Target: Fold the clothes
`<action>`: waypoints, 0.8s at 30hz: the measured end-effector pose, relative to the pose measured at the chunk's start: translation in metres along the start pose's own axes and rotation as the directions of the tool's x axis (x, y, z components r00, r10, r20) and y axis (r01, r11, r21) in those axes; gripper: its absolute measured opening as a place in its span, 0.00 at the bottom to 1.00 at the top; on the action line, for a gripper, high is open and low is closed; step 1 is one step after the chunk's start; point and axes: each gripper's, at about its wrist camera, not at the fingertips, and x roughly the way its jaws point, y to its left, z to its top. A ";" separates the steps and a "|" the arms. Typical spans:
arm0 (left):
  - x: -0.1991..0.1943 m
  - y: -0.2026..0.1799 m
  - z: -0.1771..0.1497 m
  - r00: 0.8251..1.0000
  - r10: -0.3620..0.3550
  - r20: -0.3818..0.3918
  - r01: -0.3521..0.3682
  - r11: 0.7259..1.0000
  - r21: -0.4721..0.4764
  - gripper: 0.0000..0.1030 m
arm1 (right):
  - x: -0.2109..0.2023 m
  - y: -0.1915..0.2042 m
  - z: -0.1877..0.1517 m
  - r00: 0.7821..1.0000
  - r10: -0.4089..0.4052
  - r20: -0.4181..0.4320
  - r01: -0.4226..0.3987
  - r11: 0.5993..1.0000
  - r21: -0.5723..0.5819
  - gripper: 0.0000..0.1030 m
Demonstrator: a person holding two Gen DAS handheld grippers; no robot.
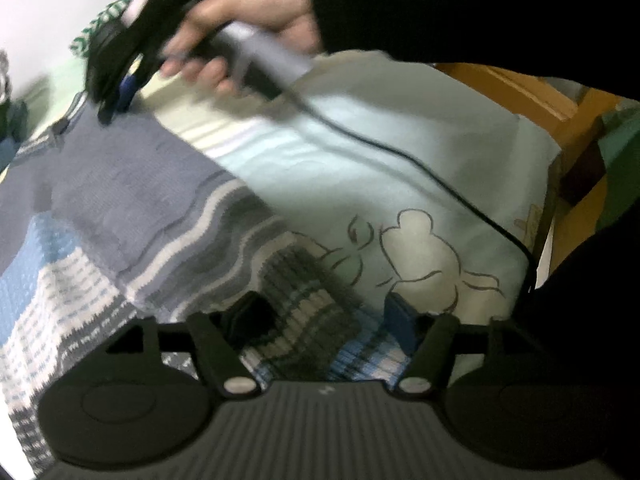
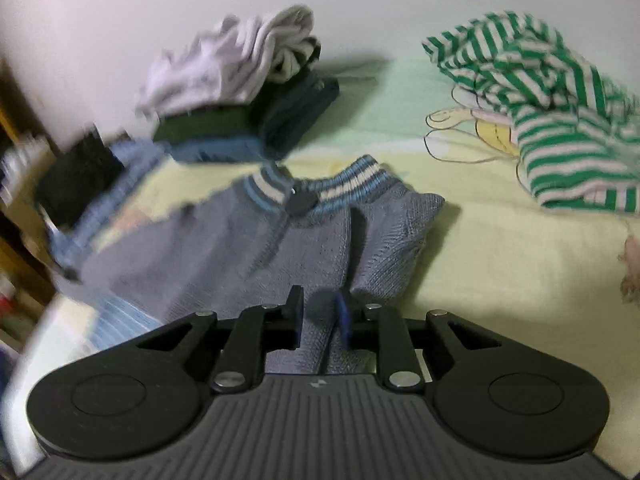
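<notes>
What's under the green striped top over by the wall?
The green striped top lies heaped on the cartoon-print sheet. A drawn yellow figure pokes out beneath its left edge; the rest of that drawing, and anything else below, is covered.

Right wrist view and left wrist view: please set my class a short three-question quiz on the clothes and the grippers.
1. True or false: the green-striped top lies folded on the stack of clothes.
2. The left gripper is: A open wide; B shut tight; C out of view.
3. Fill in: the right gripper pinches a fold of the ___.
Key: 1 false, it lies crumpled, apart from the stack; 2 A; 3 sweater.
</notes>
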 end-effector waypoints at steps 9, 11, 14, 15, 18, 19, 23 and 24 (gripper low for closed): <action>-0.011 0.009 -0.005 0.997 -0.070 0.021 0.070 0.998 -0.006 0.60 | -0.013 0.008 -0.005 1.000 -0.017 0.008 0.016 0.996 0.087 0.20; -0.017 0.015 -0.009 0.994 -0.106 0.036 0.106 0.994 -0.012 0.57 | -0.033 0.019 -0.024 1.000 0.000 -0.010 0.000 0.997 0.073 0.21; -0.028 0.028 -0.016 0.986 -0.159 0.044 0.159 0.987 -0.004 0.57 | -0.063 0.034 -0.054 0.999 0.025 -0.038 -0.023 0.998 0.053 0.21; -0.034 0.032 -0.019 0.983 -0.177 0.051 0.177 0.984 -0.002 0.58 | -0.073 0.039 -0.063 0.998 0.034 -0.047 -0.032 0.998 0.046 0.21; -0.049 0.046 -0.031 0.977 -0.203 0.066 0.203 0.979 0.002 0.63 | -0.103 0.055 -0.093 0.996 0.058 -0.075 -0.056 0.998 0.026 0.21; -0.053 0.051 -0.035 0.977 -0.204 0.067 0.205 0.979 0.001 0.65 | -0.113 0.060 -0.102 0.994 0.066 -0.084 -0.064 0.998 0.020 0.21; -0.061 0.070 -0.053 0.978 -0.199 0.053 0.200 0.980 -0.005 0.66 | -0.143 0.099 -0.143 0.990 0.065 -0.128 -0.071 0.996 -0.048 0.22; -0.062 0.073 -0.056 0.979 -0.197 0.051 0.198 0.980 -0.004 0.67 | -0.147 0.110 -0.154 0.988 0.062 -0.143 -0.072 0.995 -0.065 0.23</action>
